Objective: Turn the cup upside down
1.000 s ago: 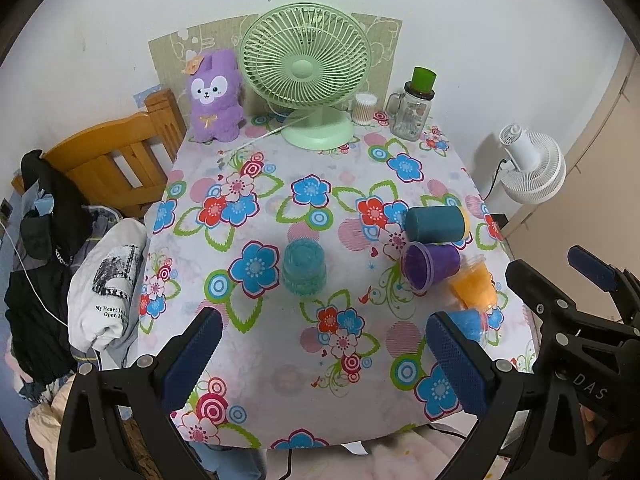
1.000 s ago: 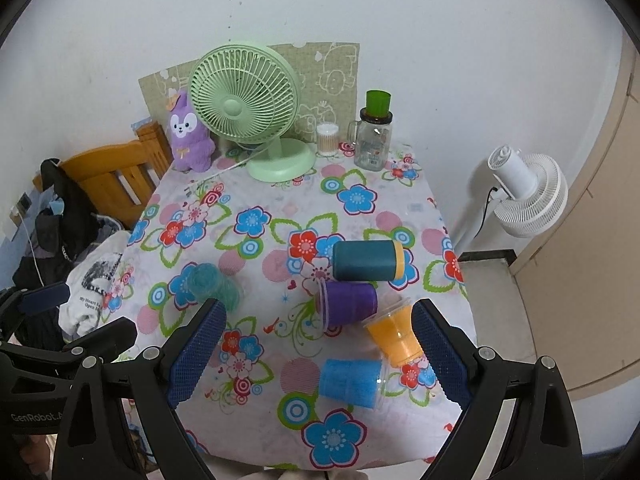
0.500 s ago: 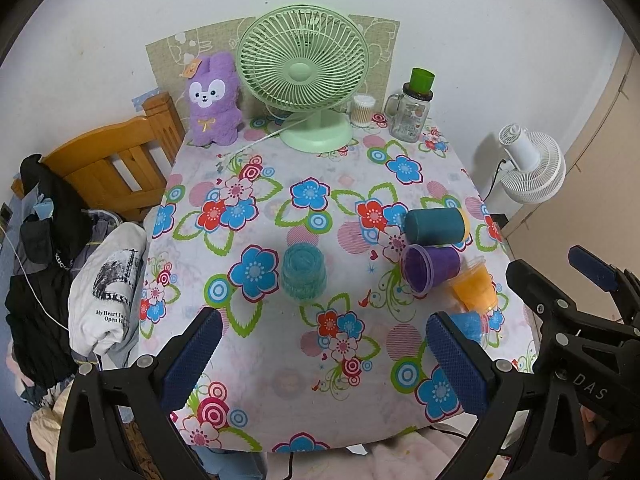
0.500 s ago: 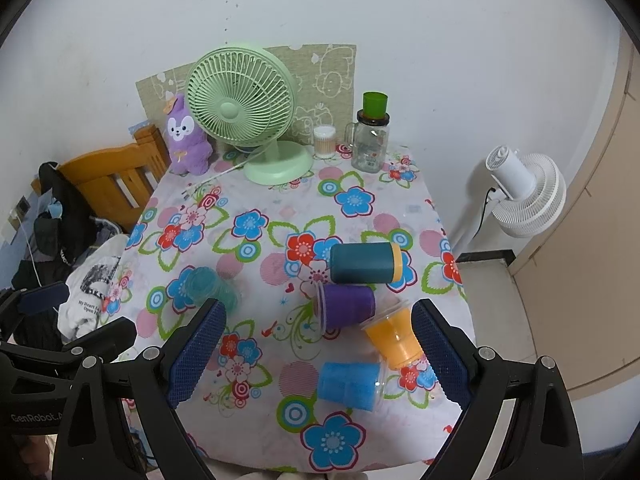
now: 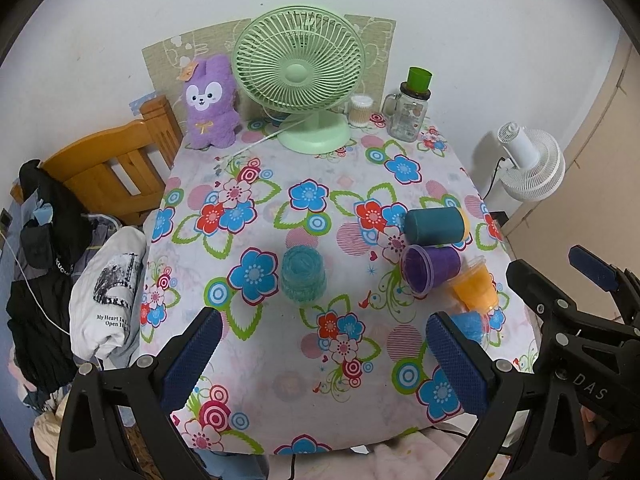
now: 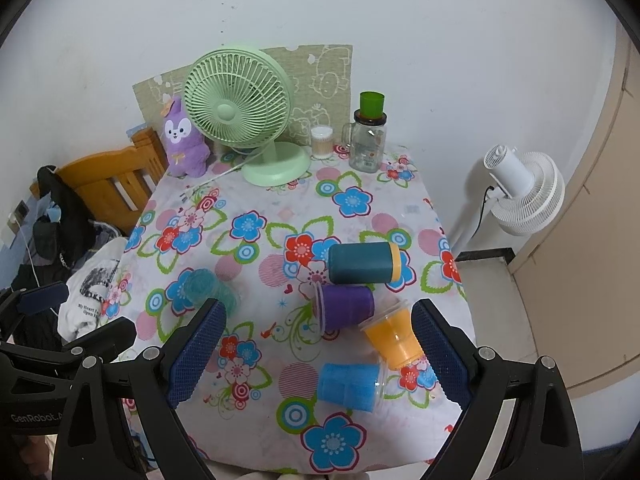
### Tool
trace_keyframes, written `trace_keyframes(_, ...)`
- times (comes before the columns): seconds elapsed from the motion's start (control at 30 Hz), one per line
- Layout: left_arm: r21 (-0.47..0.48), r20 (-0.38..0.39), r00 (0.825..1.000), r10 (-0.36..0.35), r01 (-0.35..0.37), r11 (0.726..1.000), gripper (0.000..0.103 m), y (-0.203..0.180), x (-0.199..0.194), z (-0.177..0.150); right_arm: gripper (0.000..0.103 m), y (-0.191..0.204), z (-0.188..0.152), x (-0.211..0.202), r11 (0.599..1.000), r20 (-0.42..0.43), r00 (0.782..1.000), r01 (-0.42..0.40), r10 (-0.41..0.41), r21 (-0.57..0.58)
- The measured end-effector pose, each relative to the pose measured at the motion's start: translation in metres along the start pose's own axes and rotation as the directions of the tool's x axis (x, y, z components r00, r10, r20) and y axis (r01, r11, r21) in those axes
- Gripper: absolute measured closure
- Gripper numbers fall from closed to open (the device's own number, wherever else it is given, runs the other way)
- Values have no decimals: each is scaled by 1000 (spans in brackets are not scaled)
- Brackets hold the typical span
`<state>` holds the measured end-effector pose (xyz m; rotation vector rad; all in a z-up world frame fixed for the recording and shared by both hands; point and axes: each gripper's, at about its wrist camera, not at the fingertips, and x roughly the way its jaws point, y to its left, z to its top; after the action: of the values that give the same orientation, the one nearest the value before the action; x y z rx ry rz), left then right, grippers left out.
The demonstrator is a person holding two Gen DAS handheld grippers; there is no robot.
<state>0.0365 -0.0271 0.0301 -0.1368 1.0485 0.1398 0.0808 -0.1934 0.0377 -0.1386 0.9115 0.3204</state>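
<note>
1. Both the left gripper (image 5: pixel 320 354) and right gripper (image 6: pixel 318 344) are held spread wide, empty, above the table (image 6: pixel 360 444) near edge.
2. The teal cup (image 5: pixel 302 275) is seen inverted mid-table; bare cloth surrounds it.
3. Four cups (image 6: pixel 362 308) are clustered lying rightward.

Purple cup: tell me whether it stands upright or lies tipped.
Tipped. The purple cup lies on its side on the tablecloth, its open mouth facing left in both views.

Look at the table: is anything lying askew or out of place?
Yes. Four cups lie tipped on their sides in a cluster on the right of the table: the dark teal cup, purple cup, orange cup and blue cup. The teal cup near the middle stands mouth down. No spill shows.
</note>
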Motion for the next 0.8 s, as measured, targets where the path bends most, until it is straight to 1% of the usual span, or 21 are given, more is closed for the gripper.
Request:
trace_keyframes(0.37, 2, -1, 1000, 1, -1, 1000, 0, -1, 2, 1, 8, -1, 1, 4, 1000, -3, 1000, 8, -8, 12)
trace_keyframes(0.8, 22, -42, 999, -16, 17, 1000, 0, 9, 24, 16, 8, 5, 8, 22, 999, -40, 999, 31, -29, 30)
